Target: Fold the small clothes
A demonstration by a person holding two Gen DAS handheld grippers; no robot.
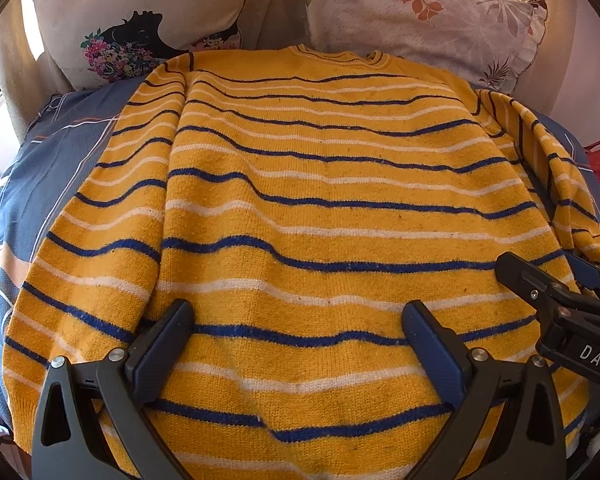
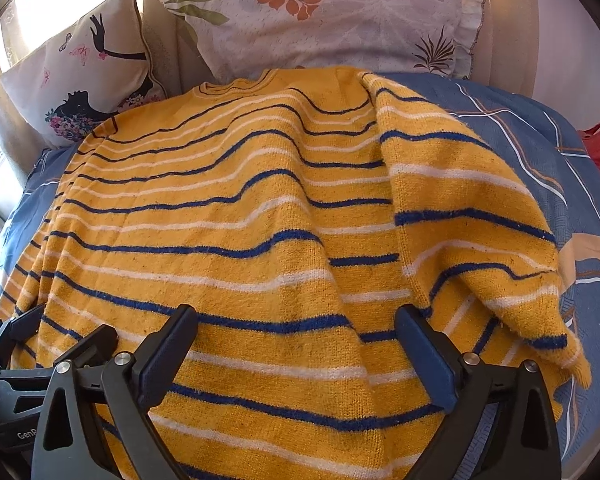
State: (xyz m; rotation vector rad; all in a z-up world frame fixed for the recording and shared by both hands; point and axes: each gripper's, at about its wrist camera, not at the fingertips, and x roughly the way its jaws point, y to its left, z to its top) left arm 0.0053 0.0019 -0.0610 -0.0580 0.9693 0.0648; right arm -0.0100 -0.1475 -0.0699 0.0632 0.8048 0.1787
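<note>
Stripes of blue and white run across the yellow sweater, which we see spread on the blue bedsheet, its collar at the far end just short of the two pillows — one sleeve lies flat along the left side, the other is rumpled on the right. We hold our left gripper and right gripper side by side over the near hem — both with jaws spread wide, clasping nothing.
</note>
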